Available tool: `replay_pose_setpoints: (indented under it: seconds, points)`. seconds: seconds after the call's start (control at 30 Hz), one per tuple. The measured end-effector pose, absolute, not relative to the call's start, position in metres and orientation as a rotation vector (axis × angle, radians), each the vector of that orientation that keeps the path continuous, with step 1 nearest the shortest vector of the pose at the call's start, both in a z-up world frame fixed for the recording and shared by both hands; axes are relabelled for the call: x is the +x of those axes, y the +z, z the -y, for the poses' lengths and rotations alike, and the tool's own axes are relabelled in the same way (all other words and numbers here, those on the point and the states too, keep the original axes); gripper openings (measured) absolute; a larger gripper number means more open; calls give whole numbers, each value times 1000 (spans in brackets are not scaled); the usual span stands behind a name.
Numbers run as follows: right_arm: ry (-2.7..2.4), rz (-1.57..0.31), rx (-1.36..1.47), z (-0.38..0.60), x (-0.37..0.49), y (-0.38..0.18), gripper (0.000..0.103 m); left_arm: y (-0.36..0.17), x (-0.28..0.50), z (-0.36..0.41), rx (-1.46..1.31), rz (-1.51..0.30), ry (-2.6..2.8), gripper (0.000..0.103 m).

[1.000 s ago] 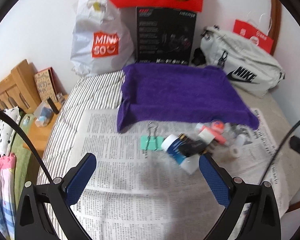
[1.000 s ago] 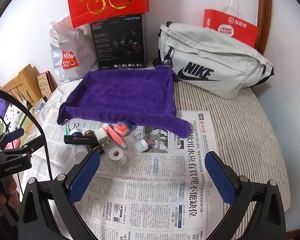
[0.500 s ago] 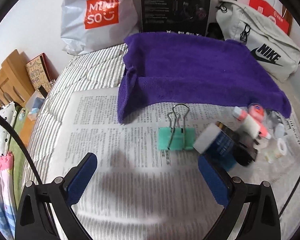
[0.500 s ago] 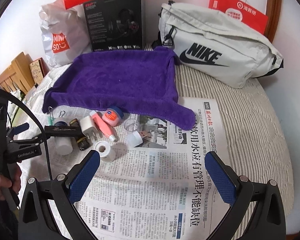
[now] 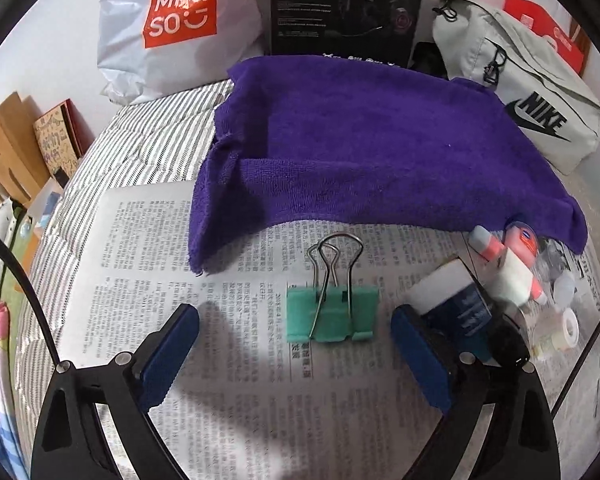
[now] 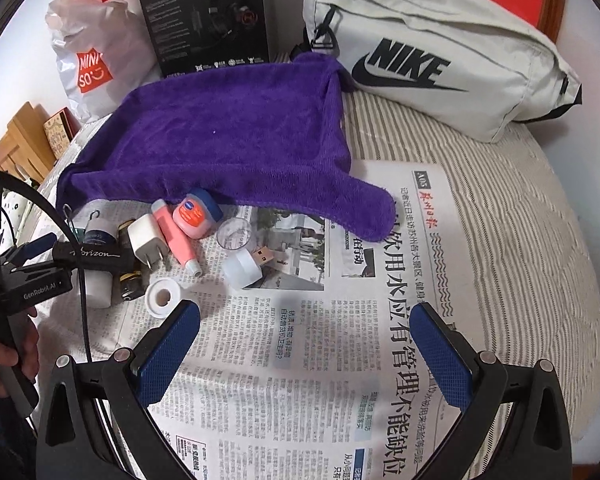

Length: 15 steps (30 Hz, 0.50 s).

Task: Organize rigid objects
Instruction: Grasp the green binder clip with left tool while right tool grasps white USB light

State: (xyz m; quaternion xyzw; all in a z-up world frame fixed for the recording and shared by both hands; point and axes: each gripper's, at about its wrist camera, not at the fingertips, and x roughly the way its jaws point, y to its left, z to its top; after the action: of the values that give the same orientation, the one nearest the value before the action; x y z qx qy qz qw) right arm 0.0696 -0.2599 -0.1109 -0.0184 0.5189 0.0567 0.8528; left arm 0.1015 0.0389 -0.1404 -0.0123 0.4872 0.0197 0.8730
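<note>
A green binder clip (image 5: 332,312) lies flat on the newspaper (image 5: 140,264), its wire handles pointing toward the purple towel (image 5: 360,144). My left gripper (image 5: 294,315) straddles it; the jaws are closing with the clip between them, and neither pad touches it. Just beyond the right pad lies a blue-and-white jar (image 5: 452,300). My right gripper (image 6: 305,311) hangs open over bare newspaper (image 6: 340,360). Ahead of it to the left lie a tape roll (image 6: 162,298), a white plug (image 6: 146,238), a pink tube (image 6: 176,236), a Vaseline tin (image 6: 196,214), a clear cup (image 6: 234,234) and a USB light (image 6: 244,266).
A grey Nike bag (image 6: 440,60), a black box (image 6: 208,12) and a Miniso bag (image 5: 176,20) line the wall behind the towel. Wooden furniture (image 5: 4,152) stands off the bed's left edge. A hand (image 6: 4,360) holds the left gripper's handle.
Both grippers have sunk toward the newspaper. The left one has moved over the binder clip, which now lies between its jaws, and those jaws stand slightly narrower.
</note>
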Motion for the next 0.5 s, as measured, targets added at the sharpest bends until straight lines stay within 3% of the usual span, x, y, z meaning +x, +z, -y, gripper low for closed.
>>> replay_pose_setpoints:
  seconds: [0.13, 0.2, 0.37, 0.5]
  points:
    - [125, -1100, -43, 260, 71, -115, 103, -141, 100, -34, -14, -999, 59, 90]
    - [125, -1100, -43, 261, 72, -115, 103, -140, 98, -34, -16, -986, 52, 79]
    - [119, -1099, -18, 268, 75, -118, 103, -137, 93, -31, -1, -957, 13, 39]
    - [141, -1098, 9, 271, 80, -123, 103, -137, 88, -31, -2, -951, 6, 39]
